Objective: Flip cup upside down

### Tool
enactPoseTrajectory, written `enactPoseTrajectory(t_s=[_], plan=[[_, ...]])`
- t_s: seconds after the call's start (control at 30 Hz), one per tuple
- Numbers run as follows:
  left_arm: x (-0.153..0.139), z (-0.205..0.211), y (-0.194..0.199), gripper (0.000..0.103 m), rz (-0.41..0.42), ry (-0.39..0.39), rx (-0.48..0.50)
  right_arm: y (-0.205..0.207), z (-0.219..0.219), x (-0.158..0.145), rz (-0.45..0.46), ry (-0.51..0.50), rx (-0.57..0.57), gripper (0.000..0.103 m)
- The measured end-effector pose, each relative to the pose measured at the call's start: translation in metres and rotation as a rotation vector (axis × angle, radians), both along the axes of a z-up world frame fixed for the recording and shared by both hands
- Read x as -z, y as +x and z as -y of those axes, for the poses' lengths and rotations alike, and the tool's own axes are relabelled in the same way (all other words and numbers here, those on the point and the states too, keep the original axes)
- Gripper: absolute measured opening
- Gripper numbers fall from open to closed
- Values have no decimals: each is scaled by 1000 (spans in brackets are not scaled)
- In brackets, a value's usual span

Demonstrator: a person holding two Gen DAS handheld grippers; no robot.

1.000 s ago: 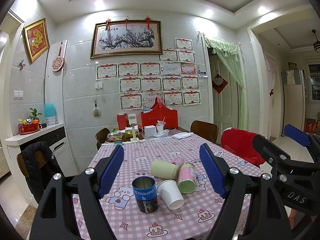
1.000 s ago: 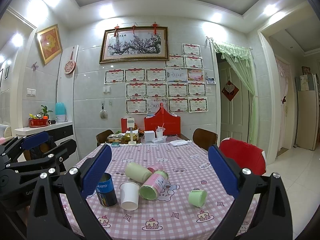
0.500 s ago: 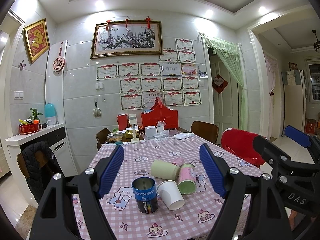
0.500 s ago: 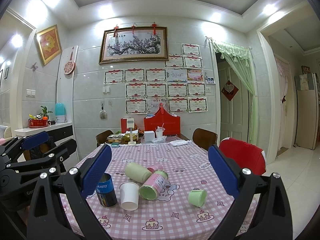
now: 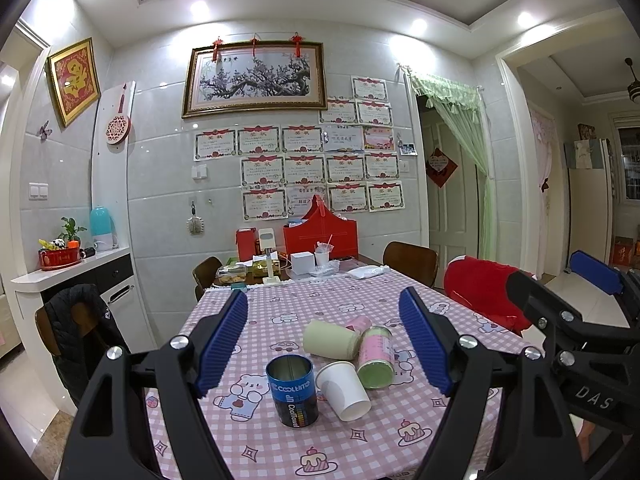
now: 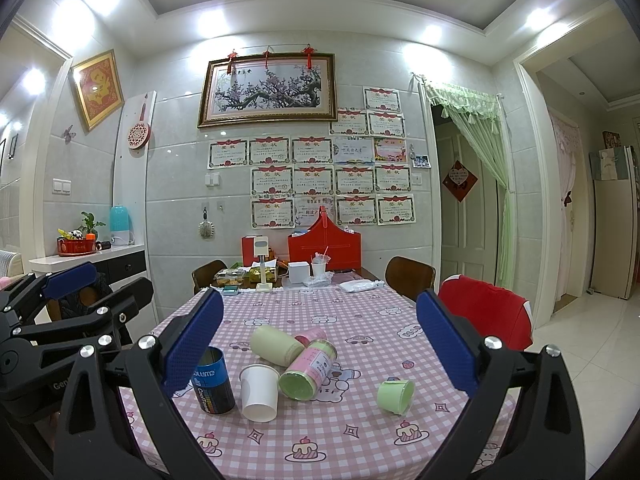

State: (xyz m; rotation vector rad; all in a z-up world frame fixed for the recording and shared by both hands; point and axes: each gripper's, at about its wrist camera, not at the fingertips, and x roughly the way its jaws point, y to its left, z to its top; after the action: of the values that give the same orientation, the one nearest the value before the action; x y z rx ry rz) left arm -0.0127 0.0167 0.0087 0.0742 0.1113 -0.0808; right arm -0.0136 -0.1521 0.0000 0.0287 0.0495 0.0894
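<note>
A white paper cup [image 5: 343, 389] [image 6: 259, 386] stands on the pink checked tablecloth [image 5: 280, 444] with its wide mouth up. To its left stands a blue open tin [image 5: 292, 390] [image 6: 211, 380]. Behind them lie a pale green cup [image 5: 330, 339] [image 6: 276, 342] and a pink and green can [image 5: 374, 357] [image 6: 308, 369]. A small green cup [image 6: 396, 396] lies on its side at the right. My left gripper [image 5: 324, 346] and my right gripper [image 6: 320, 344] are both open, empty, and held above the table's near edge, short of the cups.
The table's far end holds a red bag [image 5: 320, 236], a white box [image 5: 302, 262] and packets. Brown chairs [image 5: 410, 258] stand around; one at right has a red cover [image 5: 486, 292]. A counter [image 5: 68, 268] is at left, a doorway [image 5: 452, 200] at right.
</note>
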Motion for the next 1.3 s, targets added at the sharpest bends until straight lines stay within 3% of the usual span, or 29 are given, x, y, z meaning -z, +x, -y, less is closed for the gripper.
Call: enactPoseTrajectory(t_s=[1.3], plan=[[-5,-12,1,77,11,9,-8,1,0,2,-4,2,0,94]])
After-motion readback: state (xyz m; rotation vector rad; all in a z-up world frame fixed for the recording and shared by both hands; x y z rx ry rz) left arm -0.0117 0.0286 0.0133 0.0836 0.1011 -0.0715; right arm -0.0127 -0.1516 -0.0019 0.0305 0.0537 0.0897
